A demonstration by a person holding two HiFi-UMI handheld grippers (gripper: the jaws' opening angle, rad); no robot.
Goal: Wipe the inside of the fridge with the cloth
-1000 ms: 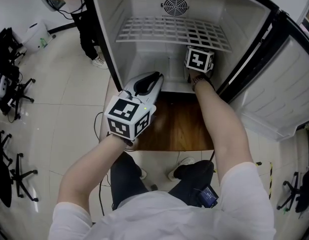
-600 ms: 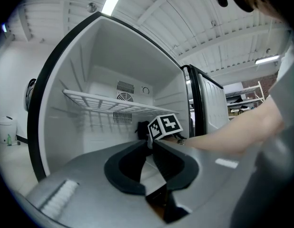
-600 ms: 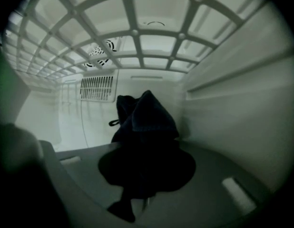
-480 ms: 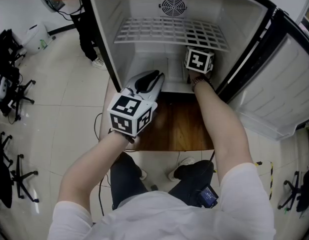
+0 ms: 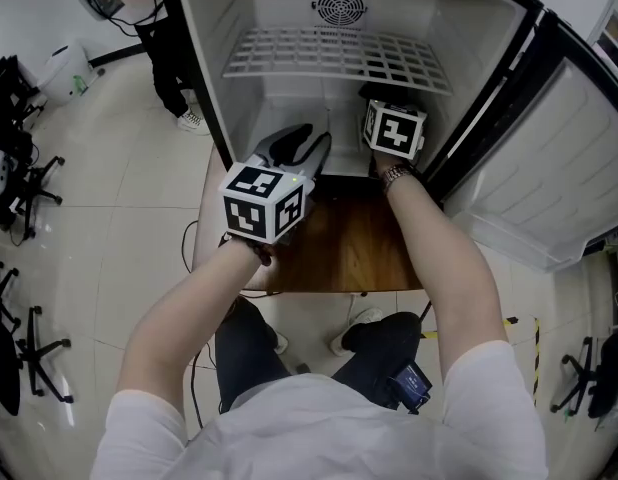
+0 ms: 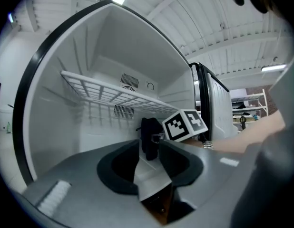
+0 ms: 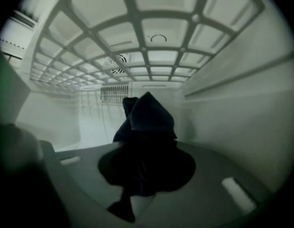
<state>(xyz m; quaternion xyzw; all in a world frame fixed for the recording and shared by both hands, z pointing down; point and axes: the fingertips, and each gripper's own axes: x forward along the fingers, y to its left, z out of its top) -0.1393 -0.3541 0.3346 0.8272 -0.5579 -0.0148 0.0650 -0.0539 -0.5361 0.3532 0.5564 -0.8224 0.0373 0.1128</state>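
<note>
One dark cloth (image 7: 146, 137) sits bunched between the jaws of the right gripper (image 7: 142, 167), which pinch it so that its folds rise in a peak in front of the claw and spill over both jaws. The cloth is inside the fridge (image 5: 239, 63), in the lower compartment beneath the white wire shelf (image 5: 334, 53) and close to the right-hand wall. It hangs above the floor of the compartment; whether it touches the wall cannot be told. From the head view the right gripper's marker cube lies just under the shelf's front edge, with the forearm reaching in from the opening.

The left gripper (image 6: 150, 150) is held level at the fridge's mouth, left of the right one and apart from it. Its jaws have just been opening and now stand a little spread, with only the white fridge floor and a strip of wood showing through the gap. Through that gap the cloth shows farther back, beside the right cube.

A round fan grille (image 5: 341, 6) sits in the back wall. The fridge rests on a wooden top (image 5: 359, 238), its door (image 5: 549, 173) swung open to the right.
</note>
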